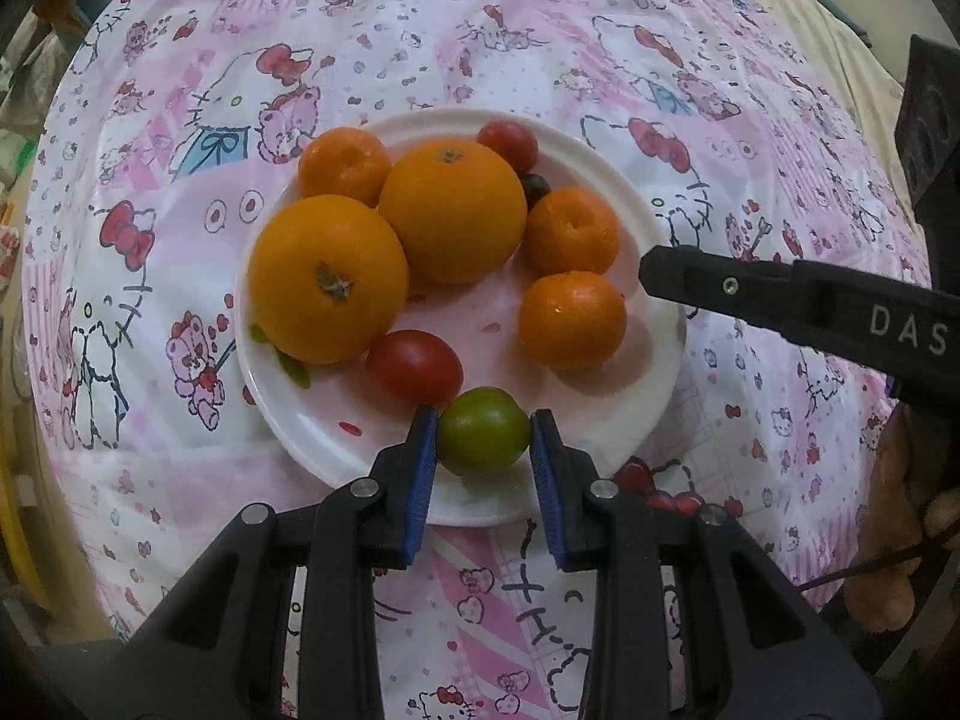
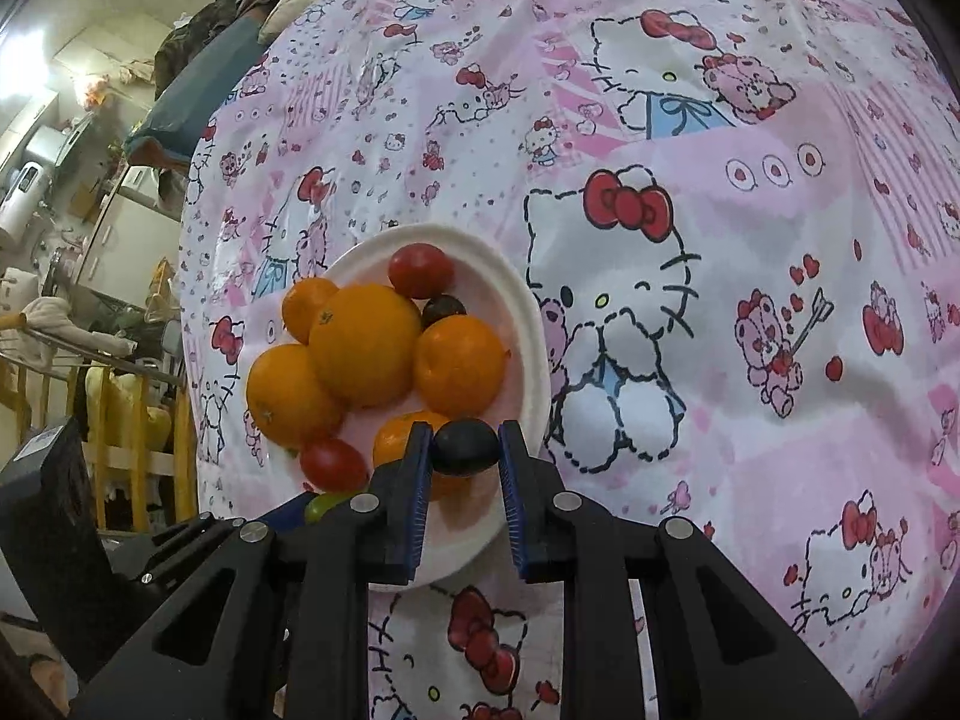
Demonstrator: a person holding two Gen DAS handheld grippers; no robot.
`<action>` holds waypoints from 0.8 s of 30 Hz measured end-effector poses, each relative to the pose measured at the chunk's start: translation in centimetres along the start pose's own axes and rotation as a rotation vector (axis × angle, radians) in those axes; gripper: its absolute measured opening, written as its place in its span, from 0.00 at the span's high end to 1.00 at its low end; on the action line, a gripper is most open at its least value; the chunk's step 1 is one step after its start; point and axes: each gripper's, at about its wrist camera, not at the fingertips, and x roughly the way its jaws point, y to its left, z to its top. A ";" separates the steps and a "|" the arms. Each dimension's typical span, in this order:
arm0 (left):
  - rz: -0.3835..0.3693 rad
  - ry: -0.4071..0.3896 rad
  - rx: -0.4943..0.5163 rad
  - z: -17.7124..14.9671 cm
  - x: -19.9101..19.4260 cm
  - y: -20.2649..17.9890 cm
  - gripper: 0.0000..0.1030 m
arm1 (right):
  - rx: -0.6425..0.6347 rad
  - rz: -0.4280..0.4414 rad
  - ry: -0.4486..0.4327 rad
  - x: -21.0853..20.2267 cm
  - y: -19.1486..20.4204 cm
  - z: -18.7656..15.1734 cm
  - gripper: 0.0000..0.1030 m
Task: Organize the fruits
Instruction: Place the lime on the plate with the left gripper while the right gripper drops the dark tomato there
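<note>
A white plate (image 1: 312, 420) holds two big oranges (image 1: 329, 279), three mandarins (image 1: 572, 318), two red tomatoes (image 1: 415, 366) and a small dark fruit (image 1: 534, 186). My left gripper (image 1: 483, 438) is shut on a green round fruit (image 1: 485, 438) just over the plate's near rim. My right gripper (image 2: 465, 447) is shut on a dark purple fruit (image 2: 465, 447) above the plate's (image 2: 528, 324) near right side, in front of a mandarin (image 2: 402, 438). In the left wrist view a black finger (image 1: 720, 285) of the right gripper reaches in from the right; its fruit is hidden there.
A pink cartoon-cat tablecloth (image 2: 690, 210) covers the round table. A person's hand (image 1: 894, 540) shows at the right edge of the left wrist view. Beyond the table's left edge stand a wooden rail (image 2: 120, 420) and household clutter.
</note>
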 end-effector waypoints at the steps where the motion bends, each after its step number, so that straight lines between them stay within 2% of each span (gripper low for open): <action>1: 0.002 0.000 -0.002 0.0 0.1 0.0 0.74 | 0.002 0.002 0.002 0.0 0.0 0.0 0.77; 17: 0.006 0.002 0.002 0.3 0.3 -0.3 0.71 | 0.013 -0.003 -0.004 0.1 0.0 0.0 0.74; 18: 0.002 0.005 0.001 0.3 0.3 -0.3 0.69 | 0.015 0.000 -0.007 0.0 0.0 0.0 0.74; 19: -0.008 0.006 -0.003 0.3 0.3 -0.3 0.62 | 0.013 0.000 -0.010 -0.1 0.1 0.0 0.74; 20: -0.005 0.001 -0.006 0.3 0.2 -0.3 0.49 | 0.011 -0.001 -0.012 -0.1 0.2 -0.1 0.74; 22: 0.009 -0.021 -0.006 0.1 -0.3 -0.3 0.32 | 0.000 -0.004 -0.023 -0.5 0.4 0.0 0.73; 23: 0.013 -0.029 -0.004 0.1 -0.5 -0.3 0.28 | -0.003 -0.008 -0.029 -0.6 0.4 0.0 0.66; 24: 0.009 -0.033 -0.003 0.2 -0.7 -0.4 0.27 | -0.003 -0.012 -0.035 -0.8 0.4 0.0 0.51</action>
